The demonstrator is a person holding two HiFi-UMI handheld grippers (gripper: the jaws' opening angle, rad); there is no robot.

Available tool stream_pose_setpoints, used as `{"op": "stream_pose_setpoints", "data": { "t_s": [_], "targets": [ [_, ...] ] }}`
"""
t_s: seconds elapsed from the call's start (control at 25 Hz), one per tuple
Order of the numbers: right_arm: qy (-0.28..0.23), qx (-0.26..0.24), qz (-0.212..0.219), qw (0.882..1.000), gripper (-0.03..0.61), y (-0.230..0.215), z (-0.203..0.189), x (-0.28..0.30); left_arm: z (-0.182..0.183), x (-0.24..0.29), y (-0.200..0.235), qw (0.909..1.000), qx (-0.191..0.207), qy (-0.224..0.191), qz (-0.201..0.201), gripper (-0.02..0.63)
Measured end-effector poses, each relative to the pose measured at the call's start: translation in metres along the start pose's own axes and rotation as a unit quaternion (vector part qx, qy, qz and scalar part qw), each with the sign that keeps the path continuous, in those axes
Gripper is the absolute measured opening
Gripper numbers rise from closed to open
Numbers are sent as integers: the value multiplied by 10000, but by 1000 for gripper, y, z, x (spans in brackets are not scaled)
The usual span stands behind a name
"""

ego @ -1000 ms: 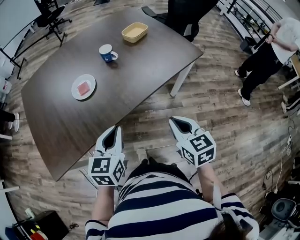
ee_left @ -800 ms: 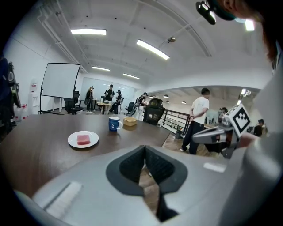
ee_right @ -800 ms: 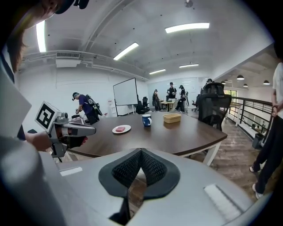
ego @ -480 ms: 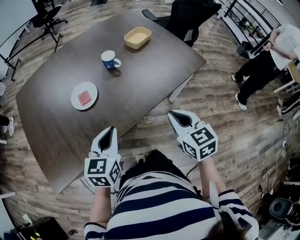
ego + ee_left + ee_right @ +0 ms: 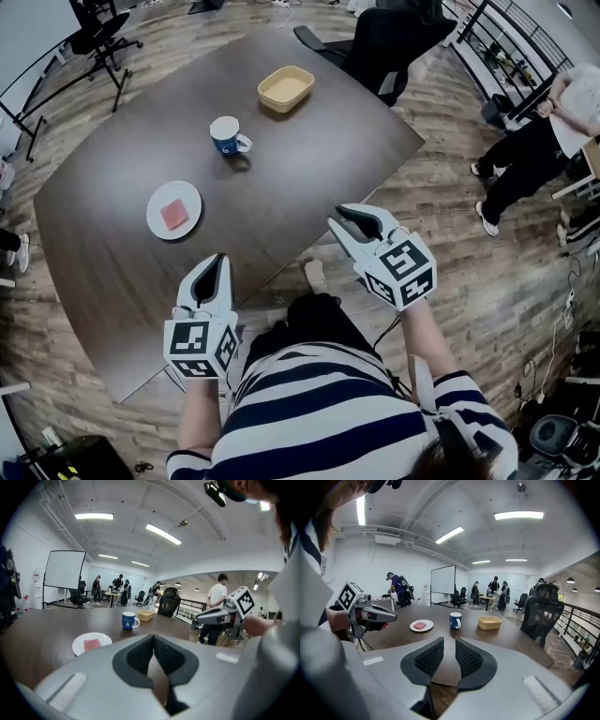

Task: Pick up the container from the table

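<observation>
**Head view.** A dark brown wooden table (image 5: 309, 173) carries three things in a line. The shallow tan rectangular container (image 5: 286, 88) stands upright and empty on the table's far end. Near it is a black office chair (image 5: 380, 42). Closer in stands a blue-and-white mug (image 5: 226, 136), and closer still a round white plate (image 5: 190, 197) bearing a flat pink square piece (image 5: 172, 215). The three stand apart from one another.

The left gripper (image 5: 219, 260) hangs over the table's near edge with its fingers pressed together and nothing in them. The right gripper (image 5: 342, 220) is off the table's edge, over the wood-plank floor. Its fingers stand apart, having just been opening, and the gap holds nothing. Both grippers are well apart from the container. The operator's striped shirt (image 5: 328, 422) fills the lower frame, and a bystander (image 5: 539, 141) stands at right.

**Left gripper view.** The left gripper (image 5: 153, 637) shows its pads meeting at the tip. Beyond lie the plate (image 5: 79, 645), the mug (image 5: 128, 620) and the container (image 5: 146, 615).

**Right gripper view.** The right gripper (image 5: 450, 641) shows a clear gap between its pads. The plate (image 5: 414, 627), the mug (image 5: 455, 620) and the container (image 5: 490, 621) stand ahead on the table (image 5: 506, 641).
</observation>
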State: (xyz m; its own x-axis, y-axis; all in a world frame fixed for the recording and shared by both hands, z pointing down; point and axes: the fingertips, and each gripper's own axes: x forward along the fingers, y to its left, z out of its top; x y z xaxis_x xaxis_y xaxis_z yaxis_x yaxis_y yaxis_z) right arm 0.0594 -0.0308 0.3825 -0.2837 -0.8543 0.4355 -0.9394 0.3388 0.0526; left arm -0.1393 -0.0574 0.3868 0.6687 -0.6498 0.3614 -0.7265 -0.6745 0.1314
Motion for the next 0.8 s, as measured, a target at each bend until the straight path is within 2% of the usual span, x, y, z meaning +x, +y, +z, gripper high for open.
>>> {"op": "stream_pose_setpoints", "data": {
  "t_s": [0.2,0.32,0.48,0.8],
  "targets": [
    [-23,-261,285,9992,98,-37,22,36,18,33,20,9992,-201,-143,306,0],
    [93,-476,489,9976,106,-62,26,58,24,60,22,9986,-332,-211,342,0],
    [273,-736,657,9947,118,-103,28,87,32,101,19,9980,-424,-123,444,0],
    [263,-1063,1070,9882,127,-163,42,134,49,159,20,9950,-541,33,838,0]
  ]
}}
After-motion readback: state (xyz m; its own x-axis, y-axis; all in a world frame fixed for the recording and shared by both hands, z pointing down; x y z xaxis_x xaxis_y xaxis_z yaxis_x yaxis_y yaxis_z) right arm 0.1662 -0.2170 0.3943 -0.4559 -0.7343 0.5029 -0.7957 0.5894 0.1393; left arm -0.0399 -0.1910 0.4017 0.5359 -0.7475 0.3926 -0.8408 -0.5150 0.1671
